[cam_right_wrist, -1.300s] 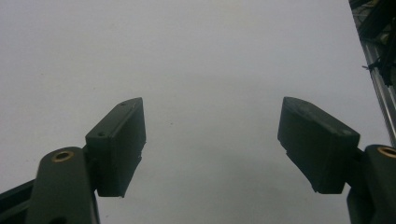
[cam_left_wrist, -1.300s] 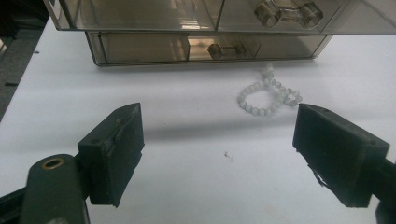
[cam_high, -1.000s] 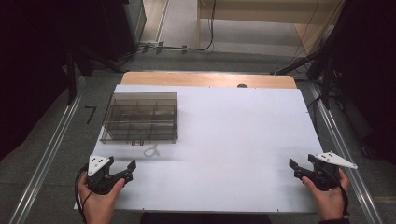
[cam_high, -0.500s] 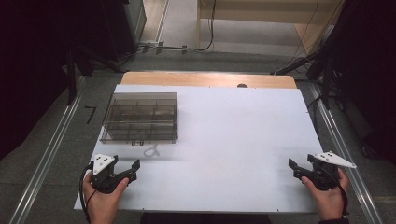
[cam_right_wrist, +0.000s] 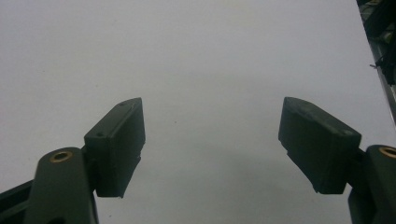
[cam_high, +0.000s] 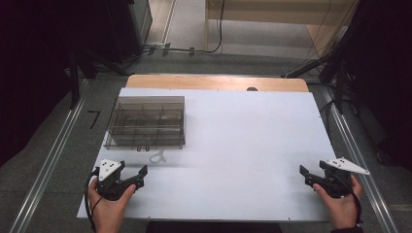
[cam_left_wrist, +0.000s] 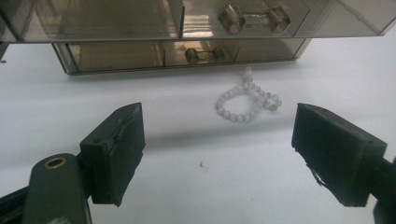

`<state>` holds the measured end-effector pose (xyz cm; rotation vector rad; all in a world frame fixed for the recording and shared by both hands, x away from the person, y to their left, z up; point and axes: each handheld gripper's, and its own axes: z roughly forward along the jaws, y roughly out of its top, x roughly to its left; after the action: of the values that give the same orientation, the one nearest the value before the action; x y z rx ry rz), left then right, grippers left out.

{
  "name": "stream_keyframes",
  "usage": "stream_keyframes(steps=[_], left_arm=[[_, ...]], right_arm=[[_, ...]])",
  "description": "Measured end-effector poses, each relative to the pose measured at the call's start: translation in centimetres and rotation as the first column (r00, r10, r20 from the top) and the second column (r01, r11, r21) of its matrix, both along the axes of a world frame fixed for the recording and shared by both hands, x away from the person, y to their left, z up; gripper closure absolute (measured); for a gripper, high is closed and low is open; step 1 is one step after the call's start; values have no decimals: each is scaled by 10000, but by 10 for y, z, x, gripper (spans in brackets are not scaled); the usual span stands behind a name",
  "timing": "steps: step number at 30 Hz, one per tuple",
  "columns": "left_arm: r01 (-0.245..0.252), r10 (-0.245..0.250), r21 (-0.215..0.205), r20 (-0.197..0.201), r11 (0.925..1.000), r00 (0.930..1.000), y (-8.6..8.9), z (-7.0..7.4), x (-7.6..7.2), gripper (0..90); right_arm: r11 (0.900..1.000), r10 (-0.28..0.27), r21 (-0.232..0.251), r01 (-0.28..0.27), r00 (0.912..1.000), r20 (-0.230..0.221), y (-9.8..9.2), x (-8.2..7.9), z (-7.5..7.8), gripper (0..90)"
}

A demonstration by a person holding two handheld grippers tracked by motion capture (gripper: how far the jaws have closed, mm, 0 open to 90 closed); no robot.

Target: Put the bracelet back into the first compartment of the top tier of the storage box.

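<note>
Holding the left gripper (cam_high: pixel 137 175) low at the near left corner of the white table (cam_high: pixel 243 145), jaws spread wide with nothing between them. Gripping it from below, the left hand (cam_high: pixel 109 206), coming in from the bottom edge of the high view. Pointing up and to the right, toward the bead bracelet (cam_high: pixel 157 157). Resting the right gripper (cam_high: pixel 311 175) at the near right edge, jaws likewise gaping wide and empty, with the right hand (cam_high: pixel 340 206) wrapped round it and the grey three-cornered plate (cam_high: pixel 347 166) sitting on top. Facing leftward across bare white tabletop (cam_right_wrist: pixel 196 70), well apart from everything else.

Lying just beyond the left gripper (cam_left_wrist: pixel 217 154), the bead bracelet (cam_left_wrist: pixel 247 100): a small string of pale, whitish beads, curled into a loop with a short twisted tail, flat on the table. Sitting ahead of the open jaws and between their lines, not touching either. Lying just in front of the drawer box (cam_left_wrist: pixel 187 32), apart from it.

Standing farther back on the left half of the table, the smoky transparent drawer box (cam_high: pixel 145 122), with divided compartments showing through its top. Showing two clear drawer handles (cam_left_wrist: pixel 254 18) on its near face in the left gripper view, one above the other.

Running beyond the white sheet, a wooden table edge (cam_high: pixel 218 82); then grey floor (cam_high: pixel 184 24) with cables (cam_high: pixel 194 48).
</note>
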<state>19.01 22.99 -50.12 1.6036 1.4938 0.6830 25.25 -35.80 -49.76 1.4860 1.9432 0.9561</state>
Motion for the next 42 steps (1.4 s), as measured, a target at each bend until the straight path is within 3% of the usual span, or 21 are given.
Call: stream_keyframes(steps=[42], left_arm=[[501, -497, 326, -148, 9982, 9987, -27, -2, 21, 207]], right_arm=[[10000, 33, -50, -33, 9999, -96, 0, 1, -1, 217]])
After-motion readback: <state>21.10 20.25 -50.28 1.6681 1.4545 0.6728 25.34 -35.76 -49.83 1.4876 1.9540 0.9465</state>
